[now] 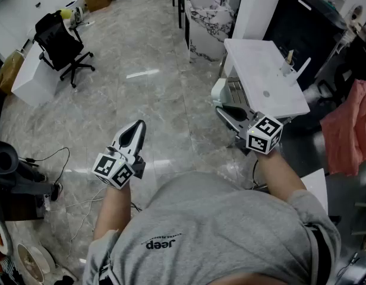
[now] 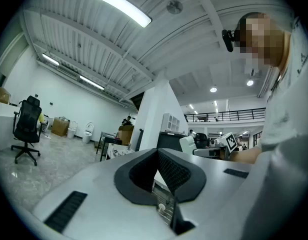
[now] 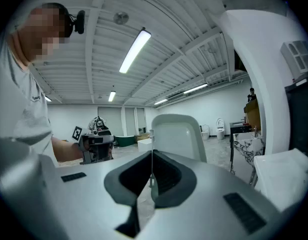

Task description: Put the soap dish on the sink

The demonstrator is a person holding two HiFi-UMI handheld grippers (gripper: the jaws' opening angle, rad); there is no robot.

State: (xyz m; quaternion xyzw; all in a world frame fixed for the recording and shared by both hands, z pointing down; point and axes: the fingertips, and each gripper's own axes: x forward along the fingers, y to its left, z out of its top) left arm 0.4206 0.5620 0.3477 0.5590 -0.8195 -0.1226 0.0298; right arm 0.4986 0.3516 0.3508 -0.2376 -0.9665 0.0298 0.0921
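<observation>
- Grey marbled floor (image 1: 153, 100) spreads through a large hall; an office chair (image 1: 59, 43) stands at the far left, well apart from the work.
- Left gripper (image 1: 135, 130) hangs level over the floor, its jaws together on nothing.
- Soap dish (image 1: 219, 91), white and rounded, is held in the air. The narrow jaws of the right gripper (image 1: 226, 107) pinch its thin rim, just beside the left edge of the sink (image 1: 263, 70), not yet on it.
- That sink top is white and bare, save a faucet (image 1: 289, 64) near its right edge.
- Likely risk: with so slim a rim hold, the dish may pivot or slip if it knocks the sink's edge.
</observation>
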